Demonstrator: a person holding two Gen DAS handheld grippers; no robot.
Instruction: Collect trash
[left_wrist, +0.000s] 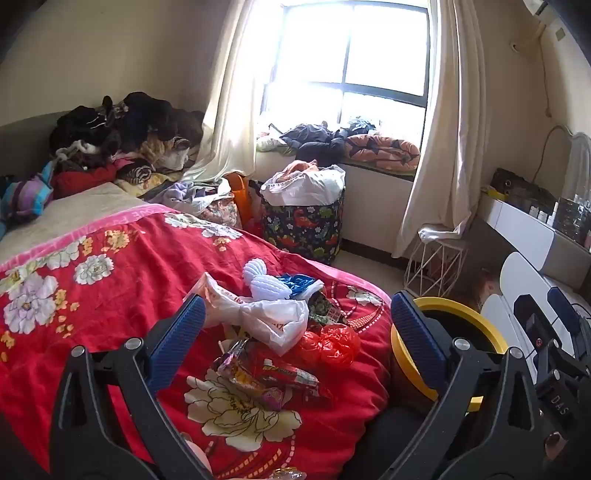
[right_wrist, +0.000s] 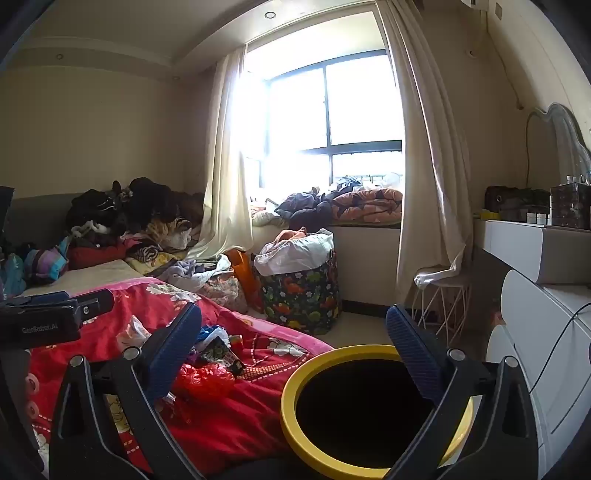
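Trash lies in a pile on the red flowered blanket (left_wrist: 110, 295): a white plastic bag (left_wrist: 273, 317), a crumpled red plastic bag (left_wrist: 328, 347), snack wrappers (left_wrist: 266, 376), white foam pieces (left_wrist: 266, 280) and a blue scrap (left_wrist: 295, 282). A yellow-rimmed bin (right_wrist: 295, 391) stands beside the bed, its dark opening facing up; it also shows in the left wrist view (left_wrist: 458, 317). My left gripper (left_wrist: 295, 332) is open and empty, held above the pile. My right gripper (right_wrist: 295, 343) is open and empty, held above the bin and the bed edge. The red bag (right_wrist: 203, 380) shows by its left finger.
A dinosaur-print laundry basket (right_wrist: 303, 295) stands by the window seat. A white wire stool (right_wrist: 439, 314) and a white dresser (right_wrist: 535, 314) stand at the right. Clothes are heaped at the bed's head (left_wrist: 122, 129). The left gripper's body (right_wrist: 40, 321) is at the right wrist view's left edge.
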